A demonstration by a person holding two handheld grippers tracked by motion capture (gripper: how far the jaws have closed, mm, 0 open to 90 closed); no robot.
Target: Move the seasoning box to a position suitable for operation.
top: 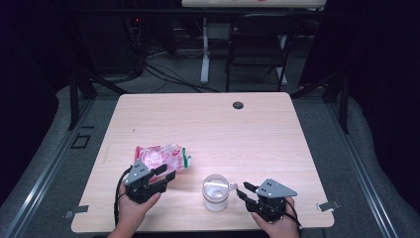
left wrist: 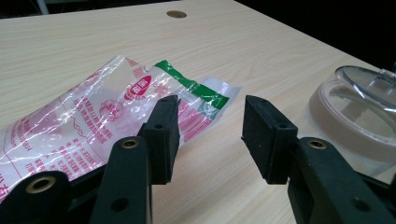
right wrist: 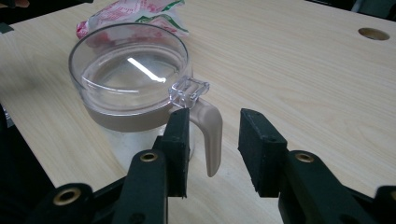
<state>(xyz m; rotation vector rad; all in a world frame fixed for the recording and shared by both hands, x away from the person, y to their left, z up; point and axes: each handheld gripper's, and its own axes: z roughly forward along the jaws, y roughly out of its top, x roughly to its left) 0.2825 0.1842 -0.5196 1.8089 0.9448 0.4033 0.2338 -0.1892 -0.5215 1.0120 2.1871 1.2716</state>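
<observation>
The clear jar (top: 216,192) with its tan collar and handle stood at the lower centre of the high view, near the table's (top: 257,134) front edge, and the red-printed plastic packet (top: 162,157) lay to its upper left. The right gripper (top: 244,190) sat just right of the jar, jaws spread with nothing between them, its handle (right wrist: 211,135) just ahead of the gap. The left gripper (top: 167,173) hung at the packet's lower edge, jaws also spread and holding nothing.

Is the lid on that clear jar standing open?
No, the clear lid lies flat and closed on the jar, its clasp sitting above the handle.
</observation>
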